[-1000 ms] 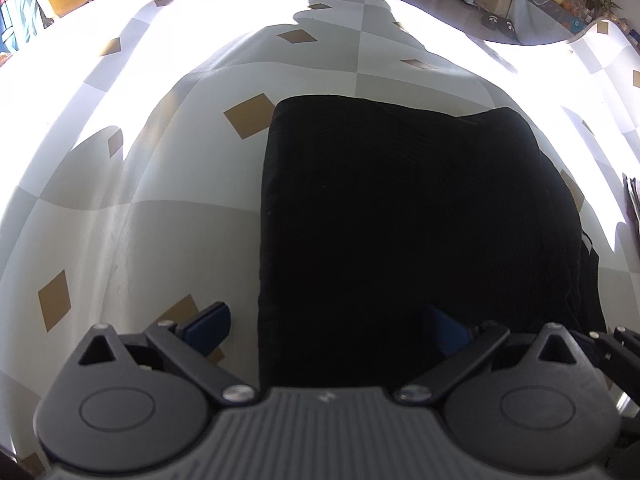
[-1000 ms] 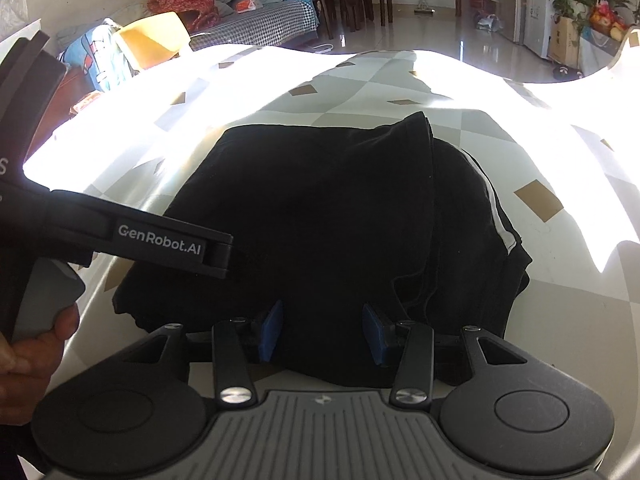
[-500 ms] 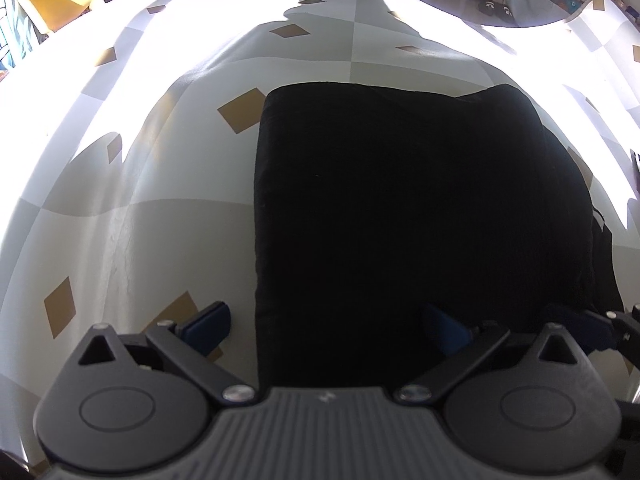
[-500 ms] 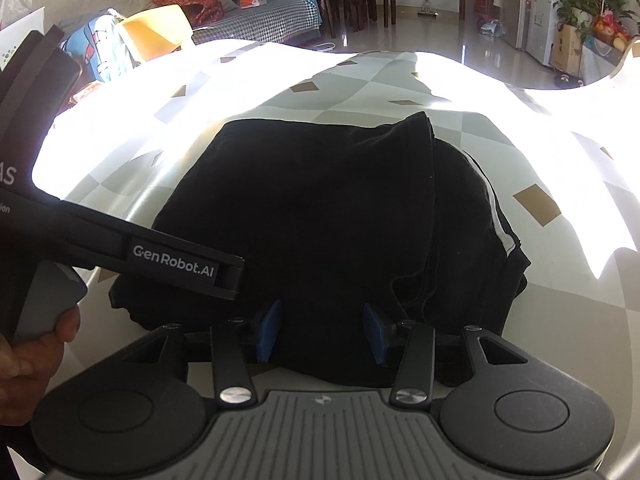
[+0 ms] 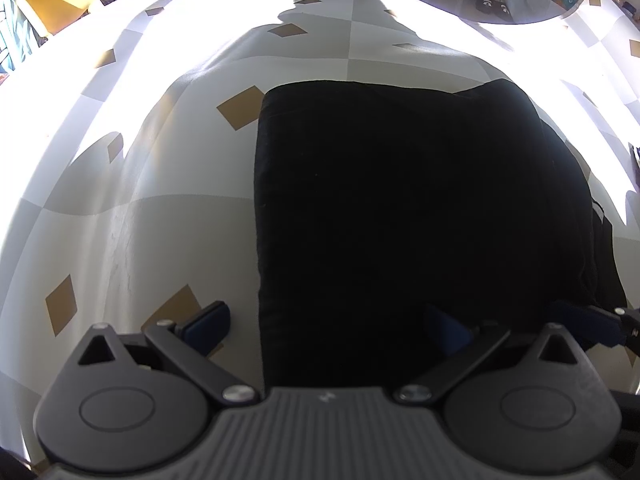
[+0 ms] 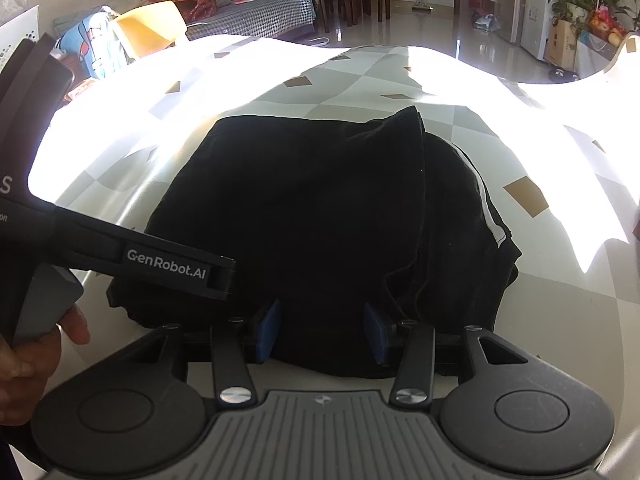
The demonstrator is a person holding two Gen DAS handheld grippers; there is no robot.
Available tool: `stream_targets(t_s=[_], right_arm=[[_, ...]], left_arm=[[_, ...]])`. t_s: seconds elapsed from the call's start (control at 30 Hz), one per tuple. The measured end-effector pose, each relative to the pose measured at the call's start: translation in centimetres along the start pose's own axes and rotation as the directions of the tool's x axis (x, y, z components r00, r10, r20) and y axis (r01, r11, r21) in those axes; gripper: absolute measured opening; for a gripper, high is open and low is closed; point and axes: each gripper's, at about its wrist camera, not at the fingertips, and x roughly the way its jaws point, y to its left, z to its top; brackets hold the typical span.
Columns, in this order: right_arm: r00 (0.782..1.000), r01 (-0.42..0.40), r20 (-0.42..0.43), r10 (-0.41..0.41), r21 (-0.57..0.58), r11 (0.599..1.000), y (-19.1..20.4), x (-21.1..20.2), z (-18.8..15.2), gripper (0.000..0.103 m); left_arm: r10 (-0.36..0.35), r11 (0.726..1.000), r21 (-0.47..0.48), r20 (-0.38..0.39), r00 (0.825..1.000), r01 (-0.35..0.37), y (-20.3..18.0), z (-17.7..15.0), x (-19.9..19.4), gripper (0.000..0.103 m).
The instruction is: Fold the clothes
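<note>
Covering the whole view, a tabletop (image 5: pixel 168 220) in checked cloth with tan diamonds, half sunlit. Black garment (image 5: pixel 400 208) lies folded at its middle, left edge straight, a white stripe (image 6: pixel 486 208) showing at its right side. Left claw (image 5: pixel 326 326) wide open, straddling the garment's near left edge: left pad (image 5: pixel 208 322) over bare cloth, right pad over fabric, neither pressing. Right claw (image 6: pixel 322 334) part open at the near hem, fabric between the blue pads; pressing or not, cannot tell. Hand (image 6: pixel 28 356) grips the left claw's handle.
</note>
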Motion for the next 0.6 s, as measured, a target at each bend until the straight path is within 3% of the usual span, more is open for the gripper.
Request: stream_targets(t_s=[0.6], right_arm=[[0.998,0.031,-0.046,-0.031,0.009,0.999,0.38,-0.53,0.02,0.044]], left_arm=[[-0.002,1.000,0.002,-0.002,1.000,0.002,-0.05,-0.54,0.10,0.103]])
